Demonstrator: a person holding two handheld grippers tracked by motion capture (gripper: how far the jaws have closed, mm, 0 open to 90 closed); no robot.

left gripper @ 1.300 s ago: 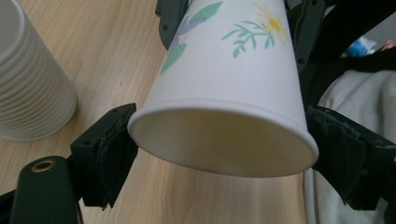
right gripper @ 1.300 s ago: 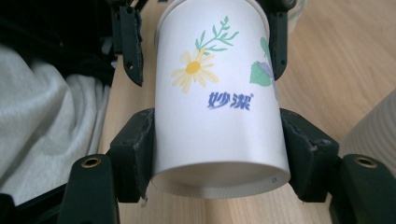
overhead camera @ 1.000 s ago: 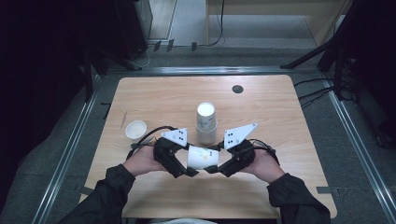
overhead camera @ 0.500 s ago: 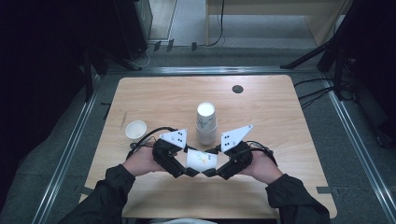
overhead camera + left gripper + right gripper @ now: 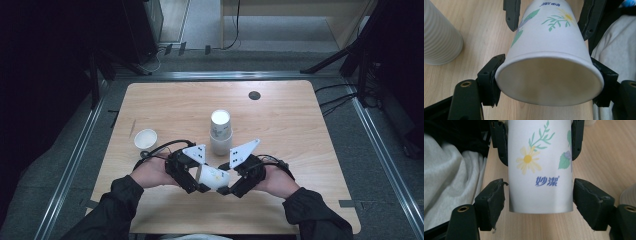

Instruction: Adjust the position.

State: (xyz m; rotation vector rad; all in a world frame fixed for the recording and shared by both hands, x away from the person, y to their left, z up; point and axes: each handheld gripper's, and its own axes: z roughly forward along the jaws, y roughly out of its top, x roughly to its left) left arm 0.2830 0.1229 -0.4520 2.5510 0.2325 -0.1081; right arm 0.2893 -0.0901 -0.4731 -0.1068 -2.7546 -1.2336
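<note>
The white paper cup with a flower print [image 5: 214,177] lies sideways just above the wooden counter [image 5: 300,130], between both hands. The left gripper [image 5: 548,75] has closed its jaws on the rim end and clamps it. The right gripper [image 5: 541,195] has just been opening; its jaws flank the base with slight gaps. Judgement: handover to the left is complete. Smooth, thin wall; a ribbed white cup stack [image 5: 220,131] stands near.
</note>
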